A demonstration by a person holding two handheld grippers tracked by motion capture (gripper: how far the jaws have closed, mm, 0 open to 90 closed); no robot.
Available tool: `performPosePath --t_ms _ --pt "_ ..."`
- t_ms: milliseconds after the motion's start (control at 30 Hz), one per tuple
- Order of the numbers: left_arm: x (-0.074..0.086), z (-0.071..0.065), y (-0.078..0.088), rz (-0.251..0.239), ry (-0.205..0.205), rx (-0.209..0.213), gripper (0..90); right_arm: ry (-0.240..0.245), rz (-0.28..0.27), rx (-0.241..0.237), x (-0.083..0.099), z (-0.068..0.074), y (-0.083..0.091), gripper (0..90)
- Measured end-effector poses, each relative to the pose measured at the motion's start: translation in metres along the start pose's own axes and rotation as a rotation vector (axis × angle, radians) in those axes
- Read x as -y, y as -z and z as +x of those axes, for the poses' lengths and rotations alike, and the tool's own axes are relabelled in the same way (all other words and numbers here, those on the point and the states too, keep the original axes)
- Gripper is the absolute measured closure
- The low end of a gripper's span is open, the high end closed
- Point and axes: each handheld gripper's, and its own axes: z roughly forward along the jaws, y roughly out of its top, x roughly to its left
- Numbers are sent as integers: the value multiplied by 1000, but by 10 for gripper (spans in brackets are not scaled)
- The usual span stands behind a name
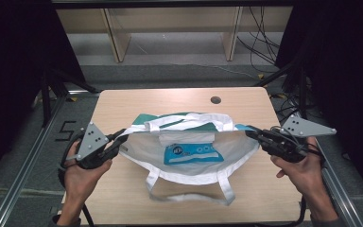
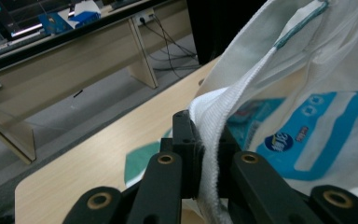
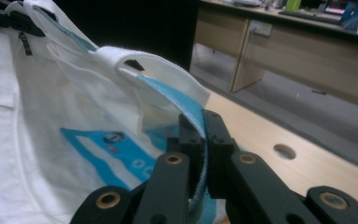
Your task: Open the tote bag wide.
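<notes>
A large number "5" (image 1: 66,128) is marked on the dark floor to the left of the desk (image 1: 123,101). The blue pack (image 1: 190,153) showing through the white bag (image 1: 189,165) carries a dark round logo with white lettering, too blurred to read. A small black tag (image 3: 25,44) on the bag is unreadable as well.

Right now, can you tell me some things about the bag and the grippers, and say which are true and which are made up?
1. The left gripper is clamped on the white tote bag's edge. True.
2. The right gripper hangs open above the bag. False: it is shut on the bag's rim.
3. A blue and white packet shows inside the bag. True.
4. The bag lies folded flat. False: it is stretched open between the grippers.
5. The wooden table has a round hole near its far edge. True.
</notes>
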Motion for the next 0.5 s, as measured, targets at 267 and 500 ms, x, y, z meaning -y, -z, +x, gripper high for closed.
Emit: performPosePath --t_ms 267,500 --pt "-32 1 20 -82 -3 18 847 22 -68 -4 -37 -3 22 885" --pt "-46 4 29 -131 26 40 845 32 -119 -18 -54 -3 33 885"
